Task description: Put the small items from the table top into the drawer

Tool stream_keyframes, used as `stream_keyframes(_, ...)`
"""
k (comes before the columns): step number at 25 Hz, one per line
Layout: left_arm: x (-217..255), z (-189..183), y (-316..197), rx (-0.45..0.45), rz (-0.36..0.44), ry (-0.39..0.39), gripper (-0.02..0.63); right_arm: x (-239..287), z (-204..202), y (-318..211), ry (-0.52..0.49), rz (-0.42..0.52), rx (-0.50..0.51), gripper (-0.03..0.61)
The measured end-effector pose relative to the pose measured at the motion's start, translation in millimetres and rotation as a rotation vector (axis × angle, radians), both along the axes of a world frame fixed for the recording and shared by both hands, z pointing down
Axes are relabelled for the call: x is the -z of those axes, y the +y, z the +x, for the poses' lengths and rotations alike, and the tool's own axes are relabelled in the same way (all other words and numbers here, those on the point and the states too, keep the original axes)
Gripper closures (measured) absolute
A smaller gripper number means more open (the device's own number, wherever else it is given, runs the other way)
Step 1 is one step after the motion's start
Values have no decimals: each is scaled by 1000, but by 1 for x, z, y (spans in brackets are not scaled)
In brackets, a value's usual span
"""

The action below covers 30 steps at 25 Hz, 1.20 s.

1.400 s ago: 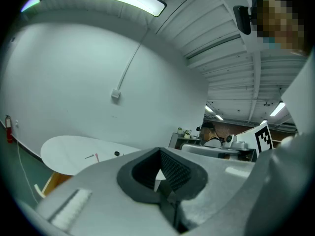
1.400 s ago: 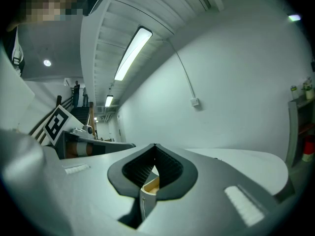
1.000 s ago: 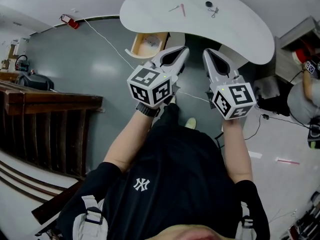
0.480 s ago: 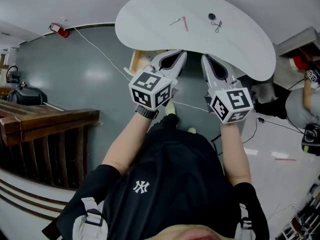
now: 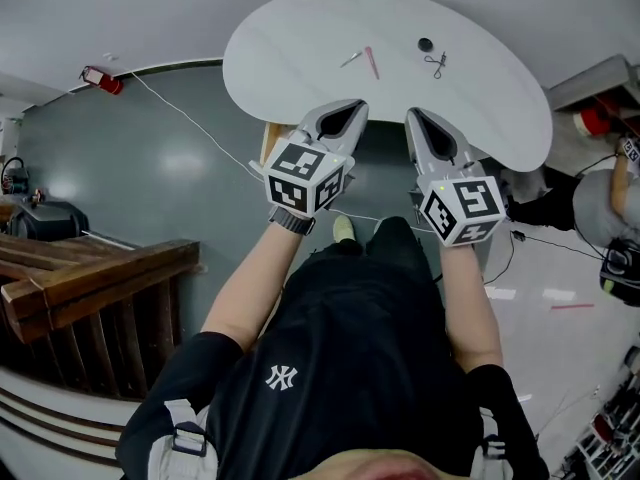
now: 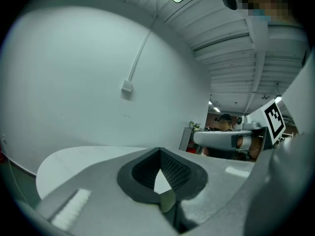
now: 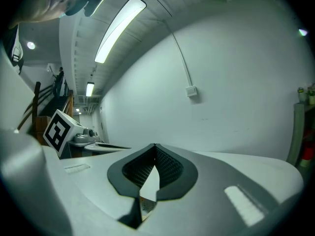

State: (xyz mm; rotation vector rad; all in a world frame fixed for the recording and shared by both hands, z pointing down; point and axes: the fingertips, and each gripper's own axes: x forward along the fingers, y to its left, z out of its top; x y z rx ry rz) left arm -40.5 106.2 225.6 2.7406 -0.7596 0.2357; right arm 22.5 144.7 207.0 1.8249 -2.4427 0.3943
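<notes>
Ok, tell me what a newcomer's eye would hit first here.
The left gripper and right gripper are side by side mid-picture with marker cubes, jaws shut on nothing. Beyond them is the white curved table, bearing a pink stick, a dark round piece and a small metal item.

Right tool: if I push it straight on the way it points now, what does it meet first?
Probably the near edge of the white table, just ahead of the right tool. Its own view looks across the tabletop to the wall, so it may pass above; height is unclear.
</notes>
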Motion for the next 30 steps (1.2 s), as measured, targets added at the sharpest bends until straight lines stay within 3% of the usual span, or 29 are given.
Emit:
stream_keyframes(11, -33, 19, -61, 27, 4, -77, 614, -20, 19, -67, -21, -7, -2, 554)
stream_keyframes(22, -108, 44, -132, 124, -52, -213, 614, -77, 42, -142, -37, -85, 109, 555)
stream_keyframes(30, -173, 72, -192, 155, -42, -321, 612, -135, 60, -199, -33, -143, 190, 555)
